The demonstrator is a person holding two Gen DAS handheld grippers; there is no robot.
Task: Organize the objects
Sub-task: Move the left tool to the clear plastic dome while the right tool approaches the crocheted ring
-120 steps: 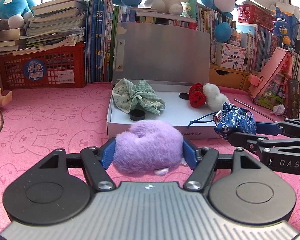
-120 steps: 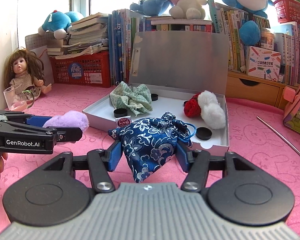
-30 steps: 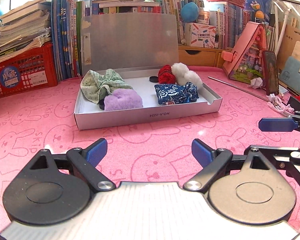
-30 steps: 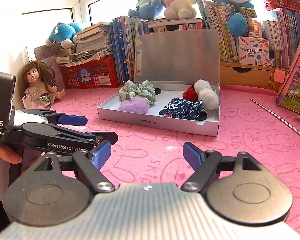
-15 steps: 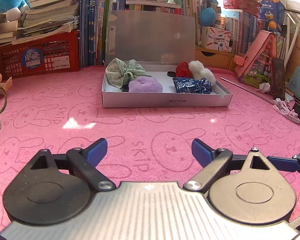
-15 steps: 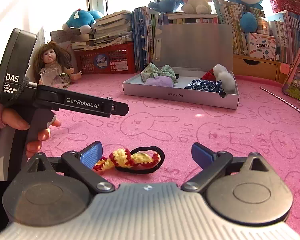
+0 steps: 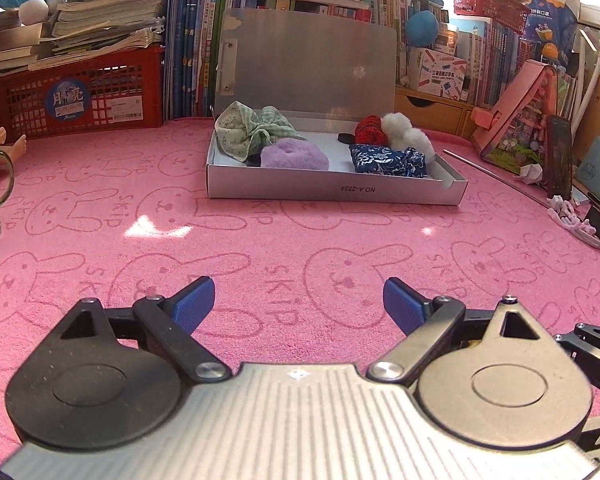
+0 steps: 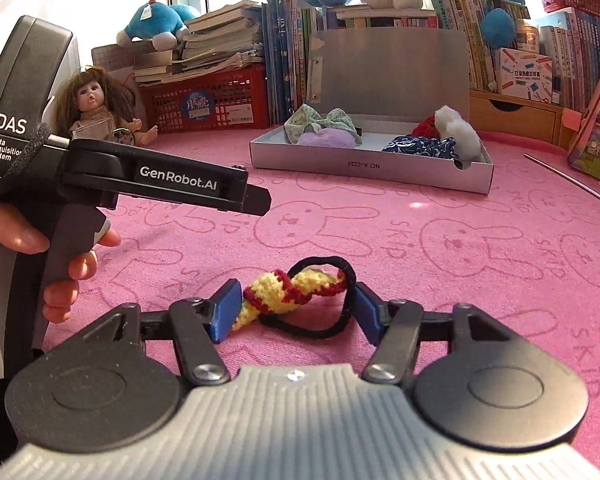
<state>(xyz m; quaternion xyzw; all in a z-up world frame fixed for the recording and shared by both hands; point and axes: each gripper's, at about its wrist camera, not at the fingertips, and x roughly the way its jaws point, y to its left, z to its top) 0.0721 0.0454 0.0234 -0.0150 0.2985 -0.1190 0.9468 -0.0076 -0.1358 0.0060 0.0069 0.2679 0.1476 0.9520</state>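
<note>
The step in hand is the pick-up of a yellow-and-red crocheted hair tie (image 8: pixel 296 289) with a black elastic loop, which lies on the pink rabbit-print cloth (image 8: pixel 480 240) right between the fingers of the right gripper (image 8: pixel 290 310). Its jaws are closing around the tie; the left pad looks to touch the yellow end, the right pad sits at the black loop, and no firm grip shows yet. Next, the closing likely has to catch the knitted body and not just the thin elastic, then lift and carry it ahead to the open white box (image 8: pixel 380 170).

That box, well ahead of both grippers, already holds a green checked bow (image 7: pixel 248 130), a purple fluffy piece (image 7: pixel 294 155), a blue patterned pouch (image 7: pixel 386 162) and a red-and-white pompom piece (image 7: pixel 396 132). The left gripper (image 7: pixel 298 306) hangs wide and empty over bare cloth; from the right wrist view its body sits just left of the tie, close enough to crowd the lift.
</note>
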